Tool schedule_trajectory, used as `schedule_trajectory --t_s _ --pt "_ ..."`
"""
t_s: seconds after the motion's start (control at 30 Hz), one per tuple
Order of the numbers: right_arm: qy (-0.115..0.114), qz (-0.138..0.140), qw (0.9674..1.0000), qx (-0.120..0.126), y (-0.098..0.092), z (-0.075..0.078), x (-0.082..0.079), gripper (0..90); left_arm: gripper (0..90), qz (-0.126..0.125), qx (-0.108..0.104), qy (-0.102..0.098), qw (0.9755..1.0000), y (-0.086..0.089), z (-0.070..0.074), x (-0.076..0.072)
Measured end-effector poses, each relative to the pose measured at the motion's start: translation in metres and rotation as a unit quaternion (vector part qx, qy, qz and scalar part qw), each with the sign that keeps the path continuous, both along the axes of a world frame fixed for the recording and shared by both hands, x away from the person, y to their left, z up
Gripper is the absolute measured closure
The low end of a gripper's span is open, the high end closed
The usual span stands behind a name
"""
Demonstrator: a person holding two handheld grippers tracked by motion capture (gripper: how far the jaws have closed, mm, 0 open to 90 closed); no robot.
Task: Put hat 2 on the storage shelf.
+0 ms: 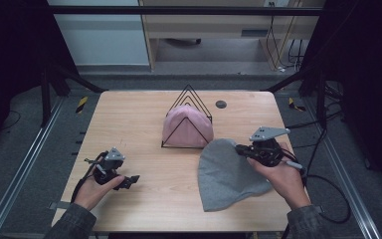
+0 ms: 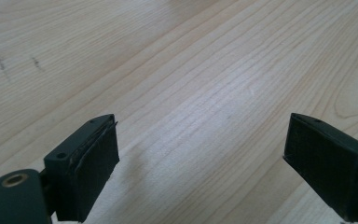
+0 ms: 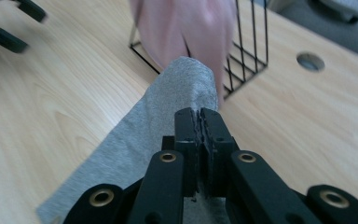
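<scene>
From the high view, the right tool [image 1: 242, 149] is clamped on the top edge of a grey cloth [image 1: 226, 177], which lies spread on the right half of the wooden worktop [image 1: 129, 124], its gripped end lifted just beside the black wire rack [image 1: 189, 99]. A pink cloth [image 1: 186, 127] sits draped inside that rack, near the middle of the worktop. The left tool [image 1: 129, 180] rests low at the left front, well apart from both cloths, held in the person's left hand [image 1: 92, 191]. In the left gripper view, the left tool [image 2: 200, 163] stands wide open over bare wood with nothing between its jaws. In the right gripper view, the right tool [image 3: 200, 123] has its jaws pressed together, pinching the grey cloth [image 3: 135, 140], whose raised fold reaches up to the pink cloth [image 3: 182, 28] in the wire rack [image 3: 249, 42]. No brand, label or readable writing shows anywhere.
</scene>
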State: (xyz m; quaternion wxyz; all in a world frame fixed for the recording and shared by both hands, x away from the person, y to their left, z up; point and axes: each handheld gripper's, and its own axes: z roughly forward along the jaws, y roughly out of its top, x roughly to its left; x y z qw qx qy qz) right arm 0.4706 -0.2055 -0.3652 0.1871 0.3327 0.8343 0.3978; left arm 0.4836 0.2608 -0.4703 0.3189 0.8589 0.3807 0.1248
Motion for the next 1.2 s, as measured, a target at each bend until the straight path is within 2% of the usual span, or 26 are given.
schedule_trajectory --t_s 0.23,0.4,0.5,0.57,0.6,0.63,0.7,0.83,1.03,1.07,1.1,1.2 --pt "-0.034 0.043 0.9984 -0.008 0.027 0.028 -0.012 86.9 10.4 -0.022 -0.011 -0.001 0.9997 -0.007 0.001 -0.004" --pt "-0.042 0.060 0.9972 -0.012 0.040 0.037 -0.013 86.9 12.3 -0.039 -0.025 0.000 0.9989 -0.012 0.004 -0.010" --pt "-0.042 0.078 0.9959 -0.014 0.052 0.050 -0.008 87.0 12.9 -0.046 -0.029 0.002 0.9985 -0.014 0.003 -0.013" --pt "-0.045 0.091 0.9946 -0.019 0.059 0.059 -0.008 87.0 13.4 -0.050 -0.036 0.001 0.9981 -0.014 0.005 -0.016" --pt "-0.045 0.091 0.9946 -0.019 0.059 0.059 -0.008 87.0 13.4 -0.051 -0.044 0.002 0.9977 -0.014 0.007 -0.017" --pt "-0.047 0.101 0.9935 -0.021 0.065 0.066 -0.008 87.0 14.6 -0.056 -0.060 -0.003 0.9966 -0.015 0.011 -0.020" --pt "-0.049 0.108 0.9927 -0.021 0.071 0.072 -0.010 87.1 15.7 -0.060 -0.066 -0.002 0.9960 -0.017 0.013 -0.022" --pt "-0.067 0.118 0.9905 -0.023 0.082 0.080 -0.013 87.1 16.1 -0.080 -0.057 -0.007 0.9952 -0.025 0.015 -0.023" --pt "-0.077 0.121 0.9895 -0.023 0.091 0.089 -0.015 87.1 16.9 -0.093 -0.038 -0.031 0.9944 -0.040 0.042 -0.017" --pt "-0.082 0.124 0.9885 -0.026 0.096 0.095 -0.016 87.1 17.9 -0.092 -0.035 -0.045 0.9941 -0.044 0.053 -0.014" --pt "-0.082 0.124 0.9885 -0.026 0.096 0.095 -0.016 87.1 18.3 -0.092 -0.035 -0.045 0.9941 -0.044 0.053 -0.014" --pt "-0.092 0.133 0.9864 -0.027 0.105 0.107 -0.017 87.2 18.6 -0.104 -0.049 -0.054 0.9919 -0.053 0.072 -0.007"
